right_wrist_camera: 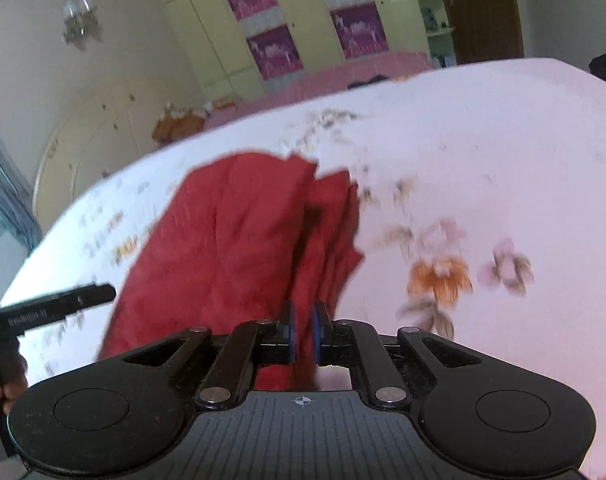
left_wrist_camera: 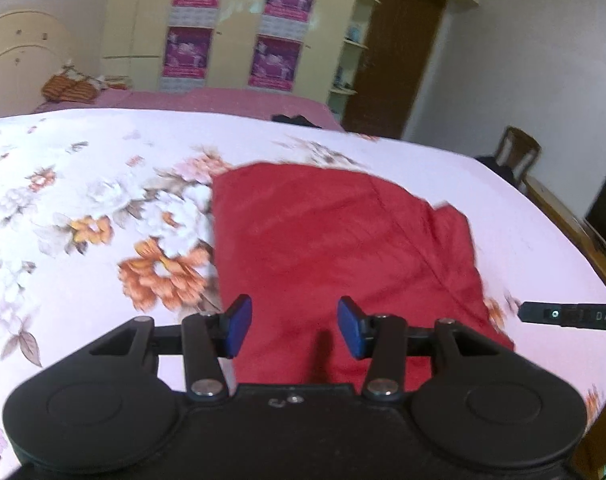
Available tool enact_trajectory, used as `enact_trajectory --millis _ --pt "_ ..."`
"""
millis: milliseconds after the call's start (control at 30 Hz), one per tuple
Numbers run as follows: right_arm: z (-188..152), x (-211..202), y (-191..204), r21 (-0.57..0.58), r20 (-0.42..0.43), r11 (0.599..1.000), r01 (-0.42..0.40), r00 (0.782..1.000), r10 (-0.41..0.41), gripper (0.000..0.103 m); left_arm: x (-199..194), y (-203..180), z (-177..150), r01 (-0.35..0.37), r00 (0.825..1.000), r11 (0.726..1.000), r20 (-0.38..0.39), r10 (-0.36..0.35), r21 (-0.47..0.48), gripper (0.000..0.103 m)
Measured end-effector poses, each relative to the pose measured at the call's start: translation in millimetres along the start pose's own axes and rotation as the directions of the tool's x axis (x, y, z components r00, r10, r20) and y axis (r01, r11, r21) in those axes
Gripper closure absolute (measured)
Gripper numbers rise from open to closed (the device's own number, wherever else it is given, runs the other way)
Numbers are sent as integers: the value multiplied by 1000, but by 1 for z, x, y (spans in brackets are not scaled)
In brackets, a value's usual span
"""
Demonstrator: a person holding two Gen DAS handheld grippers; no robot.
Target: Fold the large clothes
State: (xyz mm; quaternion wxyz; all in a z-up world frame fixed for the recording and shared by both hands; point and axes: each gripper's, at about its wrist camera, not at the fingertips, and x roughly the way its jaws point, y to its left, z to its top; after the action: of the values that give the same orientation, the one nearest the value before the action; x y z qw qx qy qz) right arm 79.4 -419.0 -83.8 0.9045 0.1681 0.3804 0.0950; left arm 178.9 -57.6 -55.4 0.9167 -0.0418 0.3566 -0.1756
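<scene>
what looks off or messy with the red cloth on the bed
The red cloth is uneven: its right side bunches into loose pleats rising to the shut right gripper. The left gripper is open above it.

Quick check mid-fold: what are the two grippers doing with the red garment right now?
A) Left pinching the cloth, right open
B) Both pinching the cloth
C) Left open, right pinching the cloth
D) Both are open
C: the left gripper has its fingers spread over the red garment, while the right gripper has red fabric clamped between nearly closed fingers.
</scene>
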Motion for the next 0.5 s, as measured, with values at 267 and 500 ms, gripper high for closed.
enact_trajectory --millis 267,500 --pt "42 46 37 -94 68 996 6 998 1 95 33 16 30 -55 998 998 23 55 -17 57" --pt "61 106 61 -146 51 988 60 997 -53 95 91 13 43 1 1000 1000 -17 0 31 57"
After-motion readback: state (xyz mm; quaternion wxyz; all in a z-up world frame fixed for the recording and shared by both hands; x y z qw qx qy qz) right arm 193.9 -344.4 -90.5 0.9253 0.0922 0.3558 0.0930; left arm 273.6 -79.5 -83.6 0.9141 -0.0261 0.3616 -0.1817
